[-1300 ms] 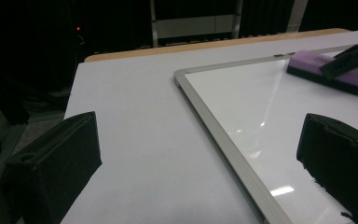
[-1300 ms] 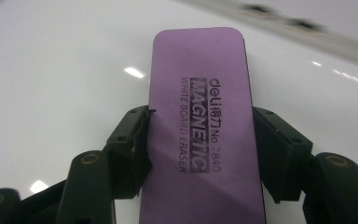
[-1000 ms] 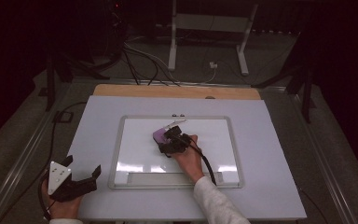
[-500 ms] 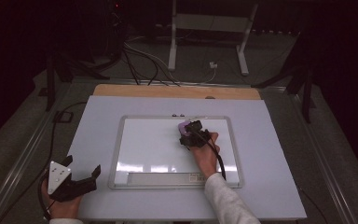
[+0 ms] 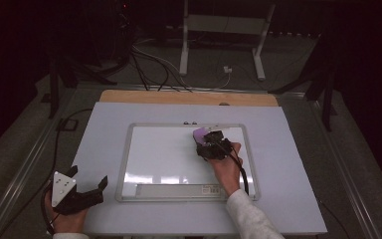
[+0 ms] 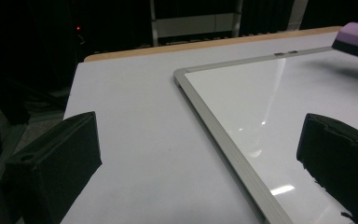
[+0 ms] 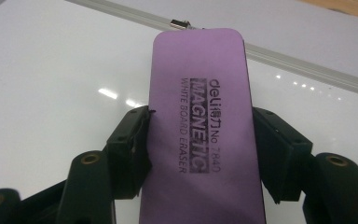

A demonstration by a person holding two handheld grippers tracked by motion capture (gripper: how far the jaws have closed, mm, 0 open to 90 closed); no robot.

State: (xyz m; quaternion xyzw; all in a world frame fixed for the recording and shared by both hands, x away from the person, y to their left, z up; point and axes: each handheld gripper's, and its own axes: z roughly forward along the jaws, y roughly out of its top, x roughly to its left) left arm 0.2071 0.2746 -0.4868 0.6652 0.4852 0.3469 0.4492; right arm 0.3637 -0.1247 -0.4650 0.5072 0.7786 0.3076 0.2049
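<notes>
A purple whiteboard eraser (image 7: 205,126) with black print on its top is clamped between the two black jaws of my right gripper (image 7: 200,140). In the high view that right gripper (image 5: 206,142) holds the eraser (image 5: 199,133) over the upper right part of the whiteboard (image 5: 159,154), near its top frame. My left gripper (image 5: 97,186) rests at the table's front left corner with its jaws wide apart and nothing between them. From the left gripper view, the whiteboard's frame (image 6: 223,135) runs across and the eraser (image 6: 356,39) peeks in at the top right.
The whiteboard lies on a pale sheet (image 5: 104,134) covering a wooden table (image 5: 179,97). Two small clips (image 5: 190,122) sit on the board's top frame. Beyond the table are stand legs (image 5: 219,45) and cables (image 5: 149,64) on a dark floor.
My right gripper has carried the eraser to the right across the upper part of the whiteboard. The left gripper has stayed where it was.
</notes>
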